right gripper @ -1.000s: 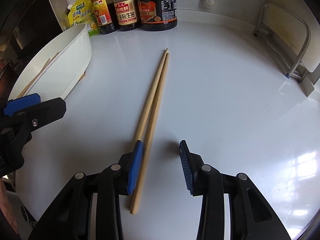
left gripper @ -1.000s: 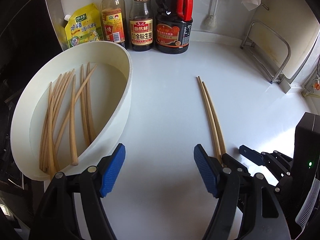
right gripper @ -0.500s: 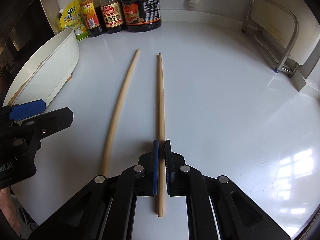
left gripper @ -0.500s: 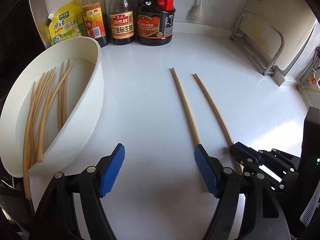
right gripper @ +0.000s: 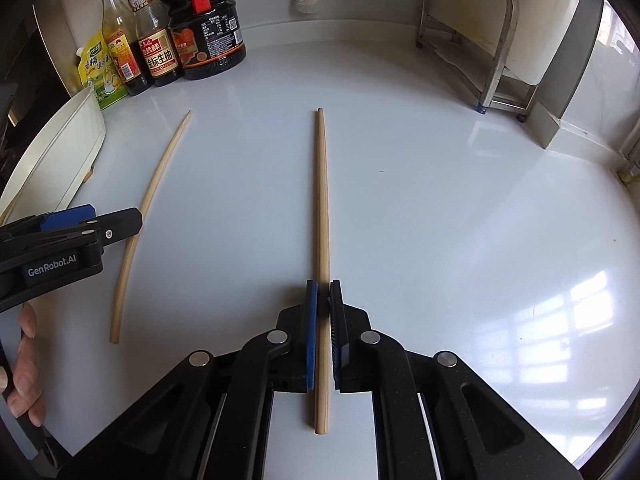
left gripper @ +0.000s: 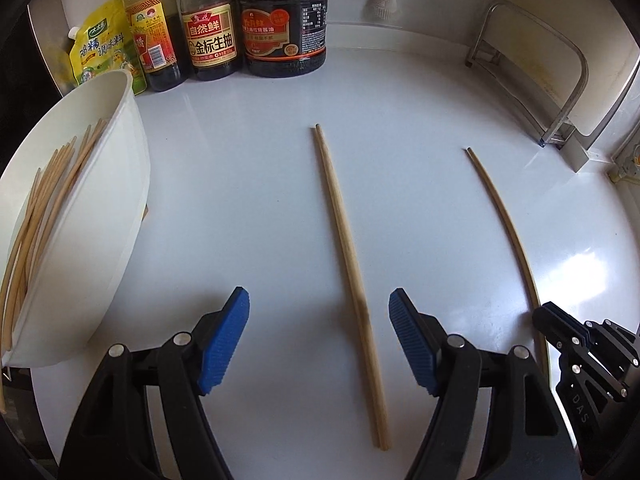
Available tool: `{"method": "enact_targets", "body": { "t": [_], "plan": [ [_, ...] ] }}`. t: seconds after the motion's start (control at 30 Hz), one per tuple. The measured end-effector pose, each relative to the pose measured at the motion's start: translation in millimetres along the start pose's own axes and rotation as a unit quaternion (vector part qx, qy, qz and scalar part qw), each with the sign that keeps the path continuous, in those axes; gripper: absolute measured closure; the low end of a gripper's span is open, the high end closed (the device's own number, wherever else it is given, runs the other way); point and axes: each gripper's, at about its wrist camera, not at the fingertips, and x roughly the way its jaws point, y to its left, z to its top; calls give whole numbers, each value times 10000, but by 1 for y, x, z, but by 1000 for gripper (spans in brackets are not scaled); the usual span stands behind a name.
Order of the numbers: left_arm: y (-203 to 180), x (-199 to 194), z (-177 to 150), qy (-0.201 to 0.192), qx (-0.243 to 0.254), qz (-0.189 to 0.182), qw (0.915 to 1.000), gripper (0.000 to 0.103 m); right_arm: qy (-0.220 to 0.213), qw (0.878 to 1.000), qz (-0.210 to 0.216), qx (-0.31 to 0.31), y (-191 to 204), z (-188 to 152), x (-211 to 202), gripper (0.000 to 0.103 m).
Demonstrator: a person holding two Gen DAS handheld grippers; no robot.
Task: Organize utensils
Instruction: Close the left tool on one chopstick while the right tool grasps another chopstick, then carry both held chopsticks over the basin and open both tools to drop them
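Right gripper (right gripper: pixel 323 332): jaws pressed together on the held chopstick (right gripper: pixel 322 216), clamped near its thick end; the stick runs straight ahead from the pads, its butt end projecting back past them.
Left gripper (left gripper: pixel 319 340): jaws wide apart, nothing touching the pads; it straddles the loose chopstick (left gripper: pixel 347 256), which passes between the blue fingers (left gripper: pixel 224 340), nearer the right-hand one.
Loose chopstick: flat on the white countertop (left gripper: pixel 248 200), well apart from the held one, the two roughly parallel.
Step in hand: judged to be picking up one stick with each gripper; the right has its stick, the left has not yet gripped.
Next move: likely centring the left pads on the stick, lowering to the counter and closing squarely, since a thin round stick can roll or slip out.
White basin (left gripper: pixel 100 216): at the left edge, holding many chopsticks (left gripper: pixel 44 200); probably the destination.
Sauce bottles (left gripper: pixel 248 28): against the back wall, clear of the work.
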Motion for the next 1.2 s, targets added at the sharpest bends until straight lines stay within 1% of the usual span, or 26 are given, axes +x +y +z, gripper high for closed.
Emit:
{"method": "enact_targets", "body": {
  "t": [0.07, 0.1, 0.13, 0.17, 0.47, 0.6, 0.63, 0.7, 0.73, 0.77, 0.8, 0.83, 0.87, 1.1, 1.2],
  "plan": [
    [1, 3, 0, 26, -67, 25, 10000, 31, -6, 9999, 110, 30, -2, 1, 0, 95],
    [2, 4, 1, 27, -101, 36, 9999, 31, -4, 9998, 198, 39, -4, 2, 0, 92],
    [3, 4, 1, 20, -121, 50, 9999, 31, -36, 9998, 207, 38, -5, 2, -1, 84],
    [4, 4, 2, 9, -130, 75, 9999, 30, -89, 9998, 158, 30, -6, 2, -3, 80],
    [1, 14, 12, -2, -144, 271, 9995, 30, -102, 9998, -140, -139, -5, 18, 8, 77],
    [-2, 18, 16, 3, -152, 265, 9995, 30, -162, 9991, -244, -319, 2, 20, 11, 77],
    [-3, 18, 17, -7, -134, 263, 9996, 32, -175, 9990, -230, -344, 3, 20, 12, 77],
    [-7, 17, 18, -69, -64, 227, 9997, 43, -181, 9989, -205, -389, 4, 21, 13, 77],
    [-9, 16, 19, -87, -12, 196, 9998, 54, -176, 9988, -174, -412, 4, 22, 13, 80],
    [-12, 15, 19, -92, 34, 155, 9998, 65, -168, 9988, -120, -442, 5, 22, 13, 88],
    [-15, 15, 20, -87, 76, 114, 9999, 72, -157, 9986, -121, -490, 7, 22, 14, 93],
    [-17, 14, 20, -67, 109, 57, 9999, 87, -147, 9984, -133, -536, 9, 23, 14, 97],
    [-19, 14, 21, -35, 131, 6, 9999, 94, -140, 9983, -107, -552, 9, 23, 14, 97],
    [-20, 11, 19, 239, 72, -285, 9993, 96, -48, 9997, 161, -178, 0, 25, 11, 97],
    [-18, 0, 18, 207, 101, -390, 9990, 96, -67, 9997, 200, -98, -1, 25, 2, 97]
  ]
}}
